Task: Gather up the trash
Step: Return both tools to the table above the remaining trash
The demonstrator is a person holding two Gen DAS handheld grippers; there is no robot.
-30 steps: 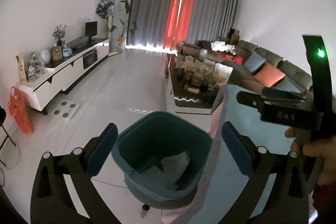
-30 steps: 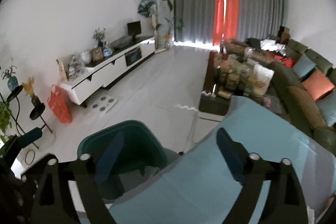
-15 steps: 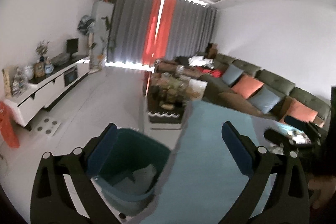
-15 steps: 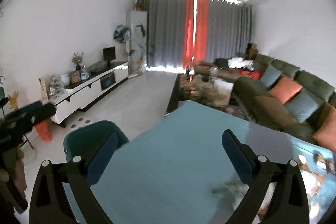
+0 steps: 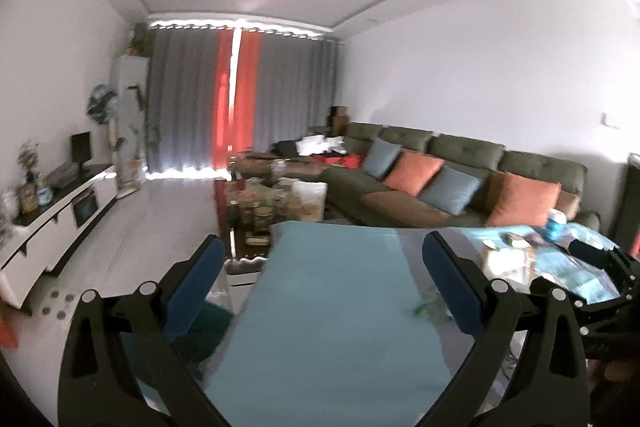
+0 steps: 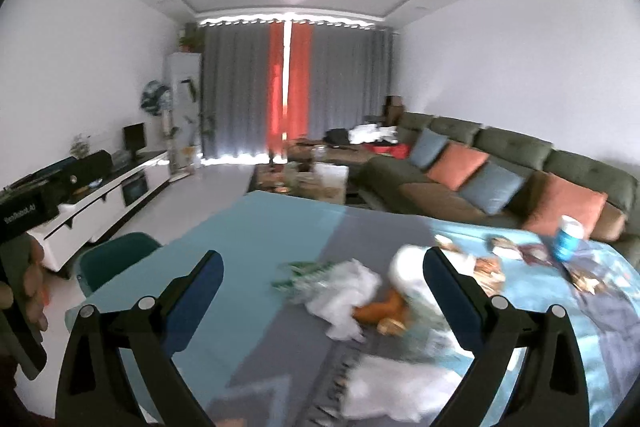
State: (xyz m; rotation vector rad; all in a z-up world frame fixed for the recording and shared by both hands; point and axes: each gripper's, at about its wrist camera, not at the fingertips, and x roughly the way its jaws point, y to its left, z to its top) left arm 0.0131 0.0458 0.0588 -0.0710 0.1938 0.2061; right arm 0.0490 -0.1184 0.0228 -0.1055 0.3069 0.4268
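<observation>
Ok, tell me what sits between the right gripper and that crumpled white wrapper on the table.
Nothing visible. The right gripper is open and empty above the table, and the crumpled white wrapper lies on the cloth between and just beyond its fingertips, beside an orange scrap.

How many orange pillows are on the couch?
2 orange pillows on the couch: one pillow between the two blue ones, another pillow at the near end, behind the blue cup. None looks hidden.

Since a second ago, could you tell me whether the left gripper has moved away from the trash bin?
Yes. The left gripper has swung up and rightward: the teal trash bin, earlier centred between its fingers, now sits low behind the left finger, with the blue table ahead.
</observation>
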